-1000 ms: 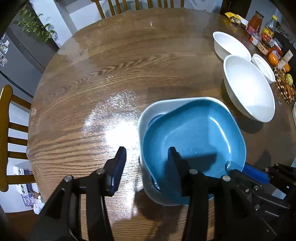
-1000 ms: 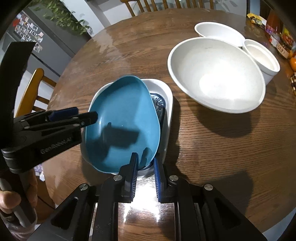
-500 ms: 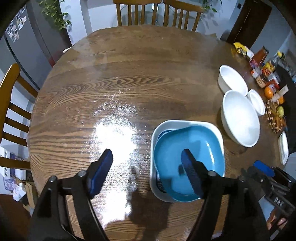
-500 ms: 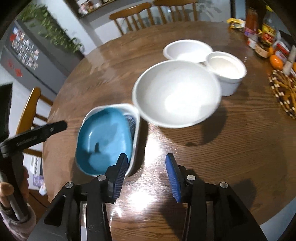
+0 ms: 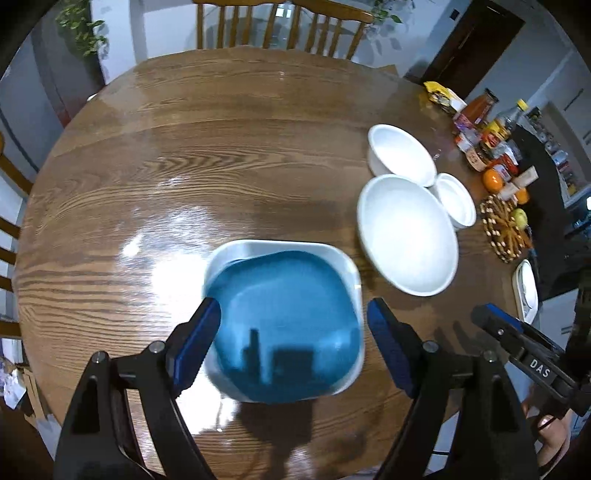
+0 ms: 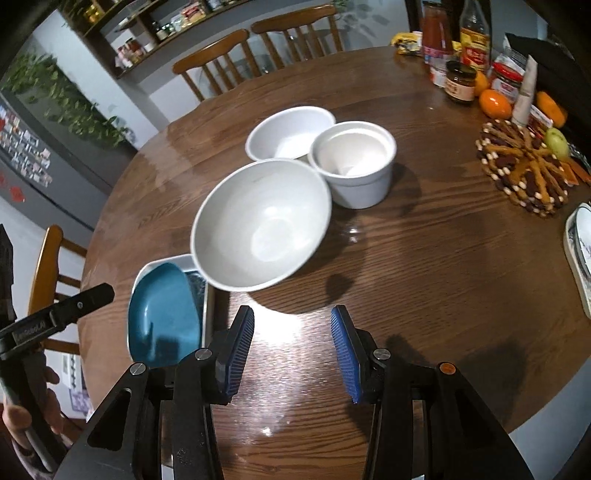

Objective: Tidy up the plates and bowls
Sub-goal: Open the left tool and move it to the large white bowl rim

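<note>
**Blue Plate Sits in the White Dish**

Round and brown, the wooden bench [image 5: 155, 177] fills both views, with wooden chairs [image 5: 280, 26] at its 12 o'clock edge. From the left wrist, the white square dish [image 5: 258, 249] lies near the 6 o'clock side of the bench. The blue plate [image 5: 284, 321] rests inside it, a little tilted. At 2 o'clock from the dish stands the big white bowl [image 5: 406, 236]. Just past it sit the middle white bowl [image 5: 400, 153] and the small white cup bowl [image 5: 456, 199], all close together.

Jars, bottles and oranges [image 6: 495, 103] crowd the 1 o'clock edge in the right wrist view, next to a round woven mat [image 6: 524, 173].

The left gripper [image 5: 291, 347] hangs over the blue plate. Its jaws have just been opening; they stand wide apart on each side of the dish and press on nothing. The right gripper [image 6: 291, 350] has its jaws part open over bare wood, holding nothing.
</note>
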A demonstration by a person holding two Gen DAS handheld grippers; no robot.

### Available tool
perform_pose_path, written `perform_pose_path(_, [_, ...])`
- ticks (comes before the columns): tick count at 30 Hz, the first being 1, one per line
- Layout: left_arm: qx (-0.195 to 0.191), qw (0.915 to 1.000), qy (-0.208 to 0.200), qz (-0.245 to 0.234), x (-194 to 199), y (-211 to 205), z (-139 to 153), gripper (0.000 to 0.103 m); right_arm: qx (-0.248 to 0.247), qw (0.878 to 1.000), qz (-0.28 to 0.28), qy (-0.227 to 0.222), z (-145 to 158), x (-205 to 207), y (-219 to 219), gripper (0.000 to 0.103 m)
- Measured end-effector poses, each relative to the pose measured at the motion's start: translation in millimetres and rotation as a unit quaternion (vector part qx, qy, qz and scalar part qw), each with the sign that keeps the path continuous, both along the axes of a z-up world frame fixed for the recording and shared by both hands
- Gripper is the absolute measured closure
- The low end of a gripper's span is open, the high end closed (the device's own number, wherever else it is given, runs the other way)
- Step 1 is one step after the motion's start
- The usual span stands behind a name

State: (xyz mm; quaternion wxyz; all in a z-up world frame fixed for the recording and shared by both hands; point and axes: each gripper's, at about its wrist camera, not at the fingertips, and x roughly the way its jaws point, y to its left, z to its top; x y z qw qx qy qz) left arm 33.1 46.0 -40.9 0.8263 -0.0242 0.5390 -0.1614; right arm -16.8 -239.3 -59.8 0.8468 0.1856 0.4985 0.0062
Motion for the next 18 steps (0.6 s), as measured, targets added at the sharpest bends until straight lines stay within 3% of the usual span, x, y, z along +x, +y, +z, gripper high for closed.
perform_pose_path(8, [0.039,0.9989,-0.026,0.0,38.0,-49.2,-7.5,0.022,0.017,1.0,-0.009,0.007,-8.6,20.6,-29.7,0.059])
perform_pose_path(13, [0.057,0.9981,0.0,-0.025,70.5,-86.3,-26.7,0.022,0.033,0.999,-0.009,0.021,-26.1,56.4,-40.5,0.059])
perform_pose_path(18, [0.102,0.9941,0.013,-0.033,86.9,-109.8,-47.0,0.027,0.038,0.999,0.007,0.032,-42.9,81.0,-36.8,0.059])
